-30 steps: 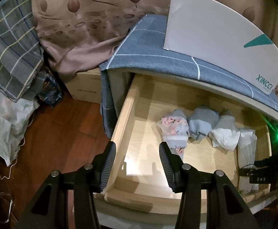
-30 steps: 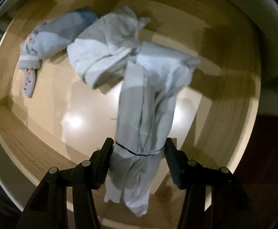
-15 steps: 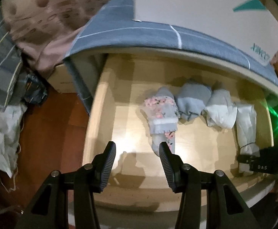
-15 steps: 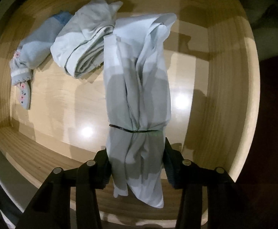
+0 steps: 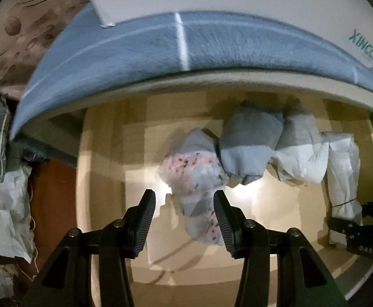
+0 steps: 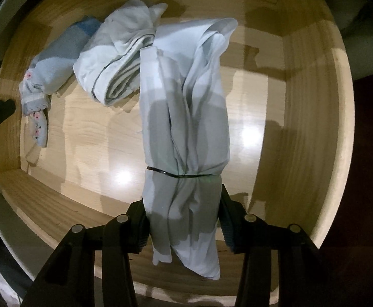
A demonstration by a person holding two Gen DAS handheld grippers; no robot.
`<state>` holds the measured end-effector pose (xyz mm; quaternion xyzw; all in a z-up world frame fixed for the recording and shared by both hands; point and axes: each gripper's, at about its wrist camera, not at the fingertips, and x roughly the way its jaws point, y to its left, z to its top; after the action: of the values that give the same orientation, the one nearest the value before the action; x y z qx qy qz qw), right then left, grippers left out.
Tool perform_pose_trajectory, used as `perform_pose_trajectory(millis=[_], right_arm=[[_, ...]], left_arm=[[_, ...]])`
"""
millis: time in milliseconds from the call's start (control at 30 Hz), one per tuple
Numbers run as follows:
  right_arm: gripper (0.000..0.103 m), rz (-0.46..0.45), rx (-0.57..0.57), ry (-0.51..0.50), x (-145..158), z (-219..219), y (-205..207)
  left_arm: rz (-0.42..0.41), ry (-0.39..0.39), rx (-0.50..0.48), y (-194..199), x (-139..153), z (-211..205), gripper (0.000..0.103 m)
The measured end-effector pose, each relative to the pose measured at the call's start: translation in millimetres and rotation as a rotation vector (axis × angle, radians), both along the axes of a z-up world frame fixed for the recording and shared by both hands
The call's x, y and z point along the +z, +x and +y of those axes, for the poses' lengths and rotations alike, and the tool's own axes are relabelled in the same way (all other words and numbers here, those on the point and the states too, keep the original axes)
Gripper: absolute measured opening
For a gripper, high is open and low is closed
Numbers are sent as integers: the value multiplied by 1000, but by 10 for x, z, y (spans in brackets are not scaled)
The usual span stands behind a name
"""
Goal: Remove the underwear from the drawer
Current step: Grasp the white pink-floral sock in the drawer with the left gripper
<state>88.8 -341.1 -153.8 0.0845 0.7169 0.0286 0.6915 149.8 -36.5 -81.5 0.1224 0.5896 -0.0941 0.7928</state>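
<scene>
The left gripper (image 5: 184, 220) hangs open astride the floral underwear (image 5: 194, 179) (nothing pinched), lined up for a grab. Rightward in the drawer (image 6: 301, 102), the right gripper (image 6: 182, 220) clamps the banded white roll (image 6: 184, 128), ready for lifting.

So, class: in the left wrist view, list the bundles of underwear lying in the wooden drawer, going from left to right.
Pink floral rolled bundle → blue-grey folded bundle → white crumpled bundle → long white bundle tied with a dark band.
</scene>
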Motion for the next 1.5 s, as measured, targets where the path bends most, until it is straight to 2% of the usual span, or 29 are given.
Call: perform_pose_trajectory(millis=[267,567,733,767,800,900,1133,1200,1500], right_arm=[[43,0,-10,24,-5,-60,22],[43,-1,-12,29,0,-96,47],[44,0,-11,24,3,-85,58],[44,0,-12,25,20,-91,58],[44,0,-13,25,22,-90,59],[44,0,-13,25,10,-77,62],[45,1,-11,16,13,-49,71],[45,2,-11,13,-1,-26,74],[46,10,-6,-11,-43,74,99]], left_arm=[[62,3,-6,224,-211,-113,48],[156,9,-4,406,-448,-61,48],[174,9,-10,483,-474,23,48],[180,8,-13,491,-478,25,47],[187,7,-18,490,-455,9,42],[216,20,-34,486,-479,66,39],[271,86,-67,349,-473,147,39],[364,68,-55,293,-587,197,39],[356,78,-43,289,-590,225,41]])
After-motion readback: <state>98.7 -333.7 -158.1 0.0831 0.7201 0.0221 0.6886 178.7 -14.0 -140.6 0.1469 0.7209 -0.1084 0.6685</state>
